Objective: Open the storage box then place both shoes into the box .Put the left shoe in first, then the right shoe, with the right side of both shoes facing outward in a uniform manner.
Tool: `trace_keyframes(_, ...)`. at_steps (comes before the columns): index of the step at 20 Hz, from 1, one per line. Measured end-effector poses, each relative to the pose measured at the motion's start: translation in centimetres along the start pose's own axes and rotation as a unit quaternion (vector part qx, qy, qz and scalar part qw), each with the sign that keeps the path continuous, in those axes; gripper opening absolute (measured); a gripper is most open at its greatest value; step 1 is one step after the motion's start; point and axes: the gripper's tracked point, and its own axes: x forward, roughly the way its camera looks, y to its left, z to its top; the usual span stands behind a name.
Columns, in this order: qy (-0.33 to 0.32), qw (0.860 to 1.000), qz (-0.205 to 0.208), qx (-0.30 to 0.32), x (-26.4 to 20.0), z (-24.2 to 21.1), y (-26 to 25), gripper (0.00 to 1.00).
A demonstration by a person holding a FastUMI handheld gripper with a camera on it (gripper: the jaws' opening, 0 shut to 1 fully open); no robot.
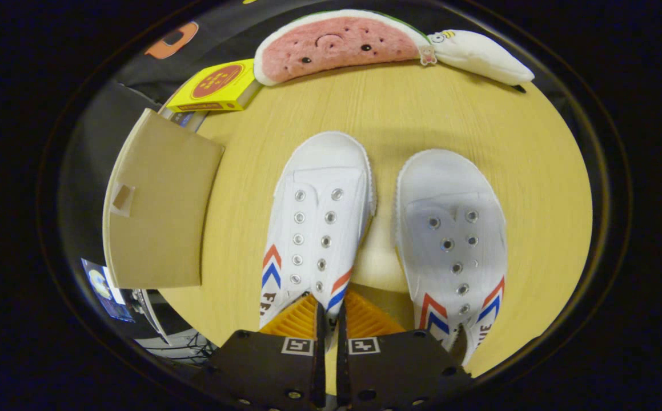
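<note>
Tongs (331, 317) nearly closed, pinching left shoe's (316, 222) heel rim from above.

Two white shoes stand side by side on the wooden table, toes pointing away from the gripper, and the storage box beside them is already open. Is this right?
Not quite. In the gripper view the storage box is still closed, its lid flat on top. The two white shoes do stand side by side on the table, toes away from the gripper.

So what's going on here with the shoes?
A hand-held tool is gripping the side wall of the left of two white shoes, its fingers nearly closed on it. The other shoe sits beside it on the wooden table. The tan box lid stands open alongside; neither shoe is packed yet.
</note>
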Motion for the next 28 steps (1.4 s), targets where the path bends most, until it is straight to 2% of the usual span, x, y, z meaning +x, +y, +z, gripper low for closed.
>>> trace_keyframes(1, -0.005, 1.000, 0.019, 0.025, 0.3, -0.6, 0.5, 0.07)
trace_keyframes(2, -0.006, 0.999, 0.037, 0.040, -0.2, -0.3, 0.7, 0.00)
trace_keyframes(4, -0.010, 0.996, 0.058, 0.063, -0.8, -0.6, 1.3, 0.00)
trace_keyframes(8, -0.031, 0.992, 0.094, 0.074, -3.7, -1.1, 3.4, 0.00)
trace_keyframes(11, -0.062, 0.990, 0.116, 0.059, -7.1, -0.2, 6.2, 0.00)
trace_keyframes(16, -0.110, 0.987, 0.117, 0.012, -12.8, 1.7, 12.4, 0.00)
trace_keyframes(21, -0.124, 0.985, 0.115, -0.042, -15.1, 2.2, 20.7, 0.00)
trace_keyframes(25, -0.117, 0.983, 0.125, -0.071, -13.3, 2.3, 28.3, 0.00)
trace_keyframes(28, -0.114, 0.986, 0.104, -0.068, -9.8, 2.9, 32.1, 0.00)
